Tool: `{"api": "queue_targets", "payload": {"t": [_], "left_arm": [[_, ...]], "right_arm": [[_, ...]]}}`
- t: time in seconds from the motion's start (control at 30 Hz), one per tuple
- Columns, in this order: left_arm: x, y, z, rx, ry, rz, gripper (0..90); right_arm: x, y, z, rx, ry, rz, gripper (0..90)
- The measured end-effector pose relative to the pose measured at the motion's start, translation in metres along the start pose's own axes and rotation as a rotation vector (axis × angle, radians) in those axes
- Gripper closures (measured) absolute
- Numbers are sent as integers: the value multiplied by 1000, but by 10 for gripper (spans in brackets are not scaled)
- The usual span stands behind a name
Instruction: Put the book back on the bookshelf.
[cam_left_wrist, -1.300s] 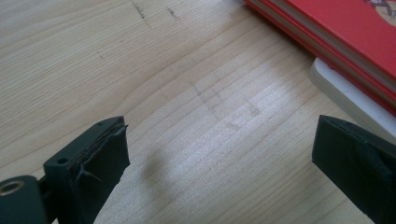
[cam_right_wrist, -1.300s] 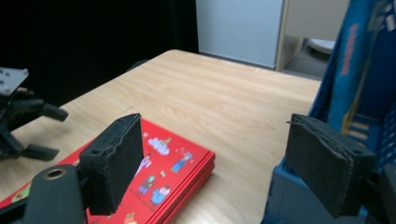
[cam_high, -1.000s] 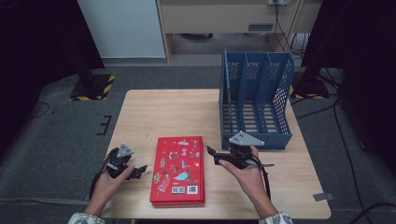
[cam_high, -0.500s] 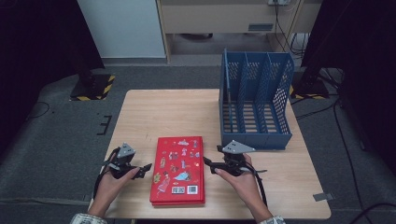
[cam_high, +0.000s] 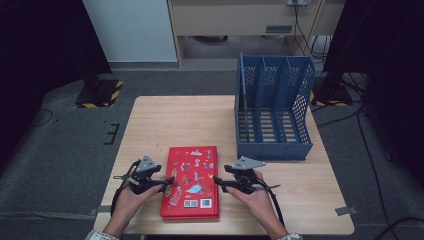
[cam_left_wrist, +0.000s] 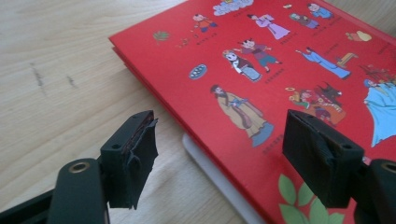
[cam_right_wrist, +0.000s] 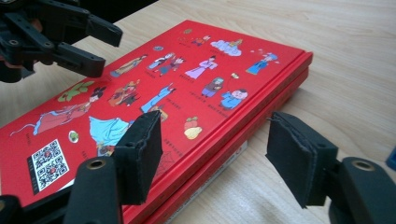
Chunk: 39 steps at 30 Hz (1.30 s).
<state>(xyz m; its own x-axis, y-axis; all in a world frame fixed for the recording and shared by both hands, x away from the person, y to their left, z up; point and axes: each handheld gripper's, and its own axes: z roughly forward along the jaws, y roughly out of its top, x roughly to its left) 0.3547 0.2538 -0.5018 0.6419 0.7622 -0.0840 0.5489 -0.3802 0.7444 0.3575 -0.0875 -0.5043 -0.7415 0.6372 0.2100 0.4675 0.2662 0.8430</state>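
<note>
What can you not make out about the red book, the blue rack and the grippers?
- Red book: QR code and small cover print, too small in the high view.
- Book's far end: cut off by the left gripper view's edge.
- Blue rack: its outer back face, hidden by its own dividers.

A light wooden table (cam_high: 185, 125) carries two things. A red hardcover picture book (cam_high: 192, 182) lies flat at the middle of the near edge, cover up. A blue perforated file rack (cam_high: 274, 107) with open compartments stands at the far right corner, well apart.
</note>
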Motion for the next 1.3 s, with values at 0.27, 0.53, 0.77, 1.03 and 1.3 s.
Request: {"api": "queue_targets", "payload": {"t": [0.27, 0.53, 0.77, 1.03, 1.3], "left_arm": [[2, -1, 7, 18, -73, -52, 209], [1, 0, 10, 11, -92, -48, 258], [-1, 5, 12, 1, -83, -8, 248], [-6, 10, 19, 5, -83, 25, 225], [-10, 11, 22, 5, -105, 49, 217]], "right_arm": [[3, -1, 3, 16, 14, -5, 309], [5, -3, 6, 35, 26, -8, 293], [6, -5, 10, 59, 34, -7, 265], [6, -6, 12, 69, 35, -2, 237], [4, -10, 18, 93, 35, 23, 145]]}}
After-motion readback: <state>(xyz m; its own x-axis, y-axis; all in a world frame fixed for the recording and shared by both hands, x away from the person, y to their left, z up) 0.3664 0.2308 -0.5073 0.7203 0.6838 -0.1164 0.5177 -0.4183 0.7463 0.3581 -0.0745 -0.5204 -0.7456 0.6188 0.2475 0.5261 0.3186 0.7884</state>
